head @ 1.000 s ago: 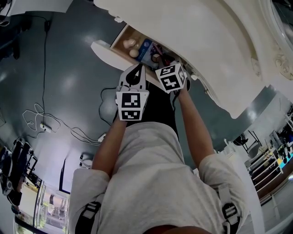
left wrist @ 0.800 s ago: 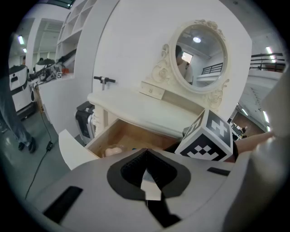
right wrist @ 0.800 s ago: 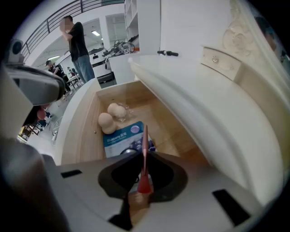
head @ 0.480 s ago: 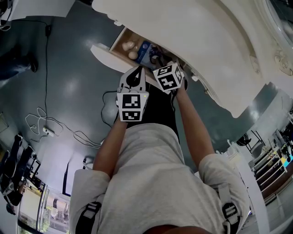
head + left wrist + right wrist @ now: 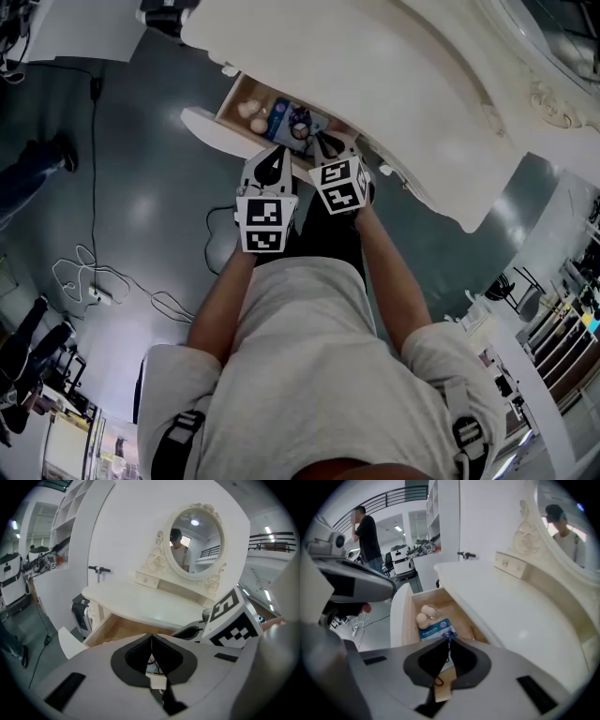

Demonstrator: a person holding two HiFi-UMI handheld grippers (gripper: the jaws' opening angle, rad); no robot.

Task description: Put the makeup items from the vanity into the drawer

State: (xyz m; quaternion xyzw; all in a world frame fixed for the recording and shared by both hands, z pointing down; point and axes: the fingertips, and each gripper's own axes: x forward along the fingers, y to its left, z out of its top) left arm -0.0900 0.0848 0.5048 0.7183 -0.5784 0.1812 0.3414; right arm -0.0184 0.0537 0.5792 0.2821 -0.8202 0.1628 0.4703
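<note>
My left tongs (image 5: 151,636) are pressed together on nothing. My right tongs (image 5: 449,642) have just been closing and are pressed together too, empty, above the open drawer (image 5: 407,616) under the bench (image 5: 506,606). In the drawer lie a blue packet (image 5: 436,629) and, just beside it, two beige sponges (image 5: 424,613).

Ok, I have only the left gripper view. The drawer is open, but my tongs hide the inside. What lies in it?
Observer: The right gripper view shows two beige sponges beside a blue packet in the drawer.
Operator: And the right tongs, do they carry something?
Observer: No. The right tongs have just been closing; their tips meet, and I see no item between them.
</note>
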